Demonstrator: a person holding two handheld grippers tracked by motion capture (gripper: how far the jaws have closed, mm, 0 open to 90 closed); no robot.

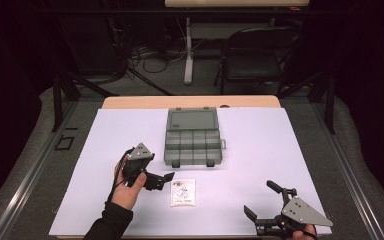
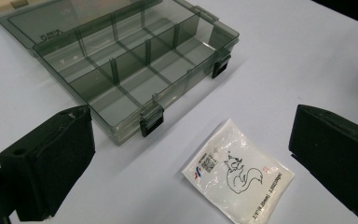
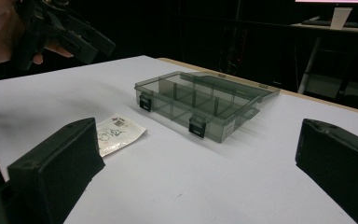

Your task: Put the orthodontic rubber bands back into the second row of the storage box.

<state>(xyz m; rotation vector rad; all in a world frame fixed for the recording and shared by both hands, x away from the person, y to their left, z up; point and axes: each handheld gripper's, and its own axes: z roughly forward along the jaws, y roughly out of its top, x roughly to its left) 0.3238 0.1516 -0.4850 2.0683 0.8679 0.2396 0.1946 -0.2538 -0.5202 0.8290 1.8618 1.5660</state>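
A grey see-through compartment box (image 1: 193, 137) lies open at the middle of the table, its lid folded back and its several compartments (image 2: 121, 70) bare. A small white packet (image 1: 183, 192) printed with a squirrel drawing lies flat in front of the box. My left gripper (image 1: 162, 180) is open, held in a hand just left of the packet. In the left gripper view the packet (image 2: 238, 175) lies between the spread jaws, untouched. My right gripper (image 1: 259, 198) is open near the front right edge. Its view shows the box (image 3: 200, 100) and packet (image 3: 116, 133) farther off.
A white sheet (image 1: 280, 150) covers the table, with a wooden strip (image 1: 190, 102) showing at the back. Beyond the table stand a black chair (image 1: 257, 55), a white table leg (image 1: 188, 50) and floor cables (image 1: 150, 57). A metal rail (image 1: 25, 175) runs along the left.
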